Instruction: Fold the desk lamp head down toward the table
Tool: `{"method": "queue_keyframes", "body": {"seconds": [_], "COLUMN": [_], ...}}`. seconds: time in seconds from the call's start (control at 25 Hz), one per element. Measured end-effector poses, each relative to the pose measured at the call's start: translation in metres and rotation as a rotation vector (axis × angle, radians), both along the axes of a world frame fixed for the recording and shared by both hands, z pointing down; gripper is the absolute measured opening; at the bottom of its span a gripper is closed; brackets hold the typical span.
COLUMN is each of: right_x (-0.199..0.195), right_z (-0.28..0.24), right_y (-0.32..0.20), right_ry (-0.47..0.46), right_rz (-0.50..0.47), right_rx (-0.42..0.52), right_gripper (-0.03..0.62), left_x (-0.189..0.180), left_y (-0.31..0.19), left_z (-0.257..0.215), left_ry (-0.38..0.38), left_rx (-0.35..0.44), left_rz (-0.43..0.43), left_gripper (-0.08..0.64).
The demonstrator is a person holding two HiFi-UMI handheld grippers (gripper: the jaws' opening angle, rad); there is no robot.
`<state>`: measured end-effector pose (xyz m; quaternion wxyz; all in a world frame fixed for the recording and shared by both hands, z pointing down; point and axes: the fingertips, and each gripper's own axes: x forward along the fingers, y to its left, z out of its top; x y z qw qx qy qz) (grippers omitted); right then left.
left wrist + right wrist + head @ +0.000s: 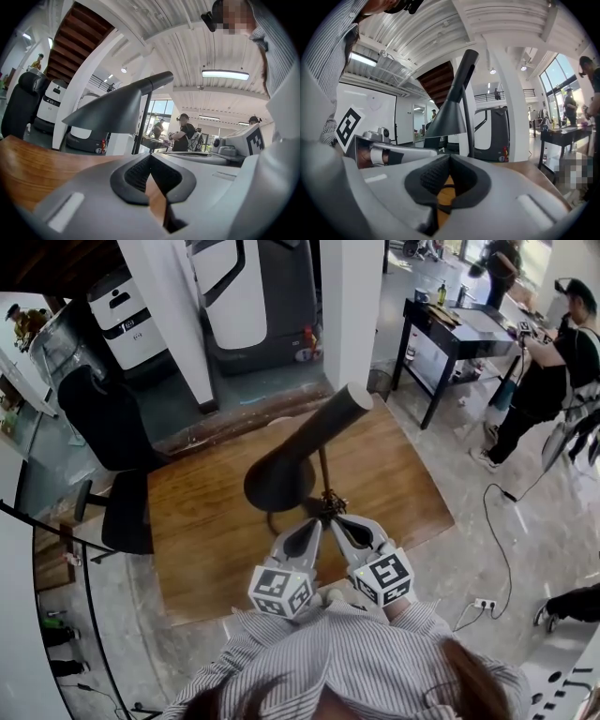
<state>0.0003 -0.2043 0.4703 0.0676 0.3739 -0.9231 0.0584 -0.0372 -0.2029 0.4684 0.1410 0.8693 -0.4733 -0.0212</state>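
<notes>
Lamp head (281,474) lies ahead of and above both grippers, axis rising far-right; L gripper (313,524) & R gripper (340,521) approx. equally near, jaws pressed together, empty.

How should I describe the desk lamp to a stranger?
Find the wooden table at the centre. On it stands the desk lamp, black, with a cone shade tilted on a thin stem, unlike the black office chair beside the table.

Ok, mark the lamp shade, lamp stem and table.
lamp shade (279,476): head view, wide dark cone.
lamp stem (142,123): left gripper view, middle of the thin rod.
table (202,521): head view, bare wood left of the lamp.
</notes>
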Motion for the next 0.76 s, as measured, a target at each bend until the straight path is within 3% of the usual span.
{"method": "queue_keyframes", "body": {"seconds": [0.76], "right_x": [0.0041], "right_z": [-0.0044], "right_y": [0.0001], "right_ry": [0.023], "right_rz": [0.02], "right_rx": [0.033], "right_gripper": [0.0], "left_x": [0.0024], "left_y": [0.0005], "left_z": [-0.004], "left_ry": [-0.009], "left_rx": [0.011], "left_rz": [0.007], "left_gripper": [0.005]}}
